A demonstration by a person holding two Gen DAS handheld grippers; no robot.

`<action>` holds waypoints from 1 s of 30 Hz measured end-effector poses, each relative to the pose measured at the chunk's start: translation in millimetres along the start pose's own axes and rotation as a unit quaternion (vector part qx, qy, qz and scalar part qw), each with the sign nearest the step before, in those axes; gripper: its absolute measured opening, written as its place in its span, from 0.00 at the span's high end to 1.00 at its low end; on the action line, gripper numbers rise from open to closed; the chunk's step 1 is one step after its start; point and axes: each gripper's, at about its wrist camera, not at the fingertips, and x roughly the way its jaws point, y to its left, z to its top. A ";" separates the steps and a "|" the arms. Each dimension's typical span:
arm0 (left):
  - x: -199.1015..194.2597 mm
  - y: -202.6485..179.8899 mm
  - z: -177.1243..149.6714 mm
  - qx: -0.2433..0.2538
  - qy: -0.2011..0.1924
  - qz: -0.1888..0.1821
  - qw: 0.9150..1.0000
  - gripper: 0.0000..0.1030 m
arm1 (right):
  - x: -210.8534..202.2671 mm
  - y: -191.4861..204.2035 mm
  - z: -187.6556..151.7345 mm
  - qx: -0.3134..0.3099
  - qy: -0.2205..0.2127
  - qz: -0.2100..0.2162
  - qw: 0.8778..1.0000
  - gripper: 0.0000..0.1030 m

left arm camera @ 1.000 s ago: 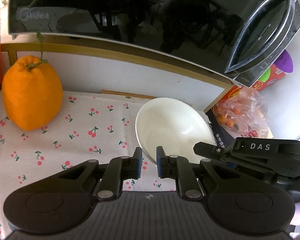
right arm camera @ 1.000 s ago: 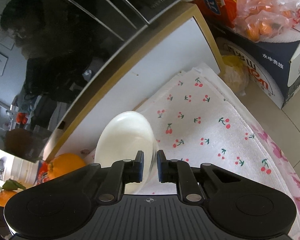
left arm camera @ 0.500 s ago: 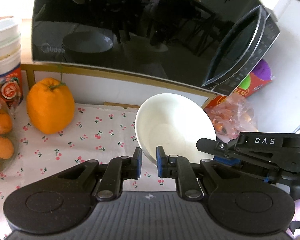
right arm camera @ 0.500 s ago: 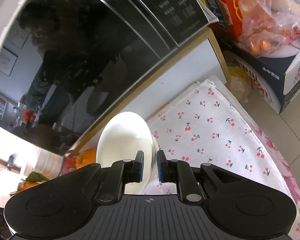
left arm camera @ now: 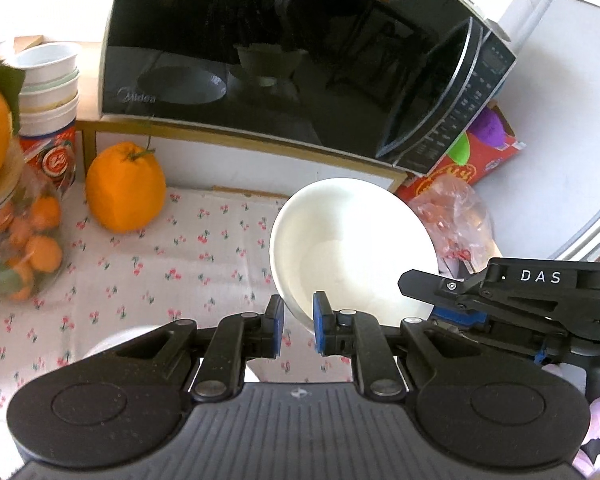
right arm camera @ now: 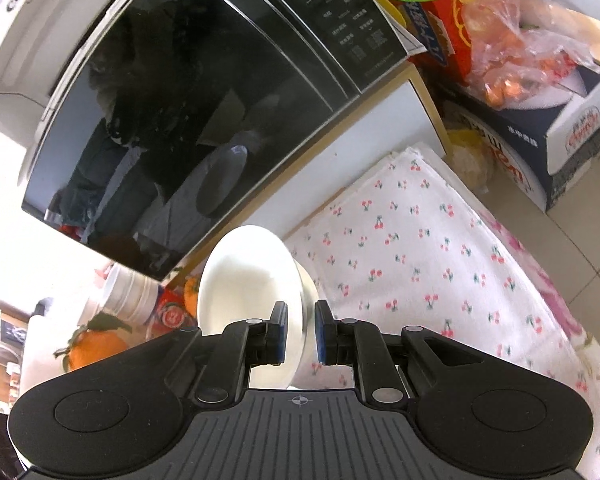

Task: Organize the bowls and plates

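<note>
Both claws — left gripper (left arm camera: 298, 320) and right gripper (right arm camera: 300, 332) — clamp the white bowl (left arm camera: 352, 248) by its rim at frame centre. It now hangs higher than a second ago — well above the cherry-print cloth (left arm camera: 188, 256), before the microwave (left arm camera: 284, 60).

Right gripper (right arm camera: 300, 336) clamping white bowl (right arm camera: 248, 280) rim, cherry-print cloth (right arm camera: 440, 264), black microwave (right arm camera: 204, 92) behind

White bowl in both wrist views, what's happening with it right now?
Both tongs grip the white bowl by its rim: the left tongs on the near edge, the right tongs on the opposite side. The bowl is held tilted above the cherry-print cloth, in front of the microwave. Another white dish is partly visible below the left tongs. An orange sits to the left.
</note>
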 end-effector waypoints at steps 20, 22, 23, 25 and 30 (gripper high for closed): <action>-37.9 6.1 -76.1 -0.013 0.035 -0.021 0.999 0.86 | -62.0 -13.7 -83.7 -0.037 -0.001 -0.023 0.999 0.86; -40.7 3.9 -83.8 -0.005 0.035 -0.020 0.999 0.85 | -64.4 -20.0 -91.0 -0.035 0.002 -0.024 0.999 0.86; -41.9 3.3 -87.8 -0.001 0.035 -0.021 0.999 0.85 | -65.5 -22.6 -94.4 -0.035 0.002 -0.026 0.999 0.86; -43.0 3.7 -95.2 0.001 0.035 -0.024 0.999 0.85 | -67.3 -27.2 -101.8 -0.036 0.002 -0.029 0.999 0.86; -42.9 9.2 -111.3 -0.002 0.035 -0.036 0.999 0.85 | -67.6 -38.9 -116.1 -0.034 0.000 -0.030 0.999 0.85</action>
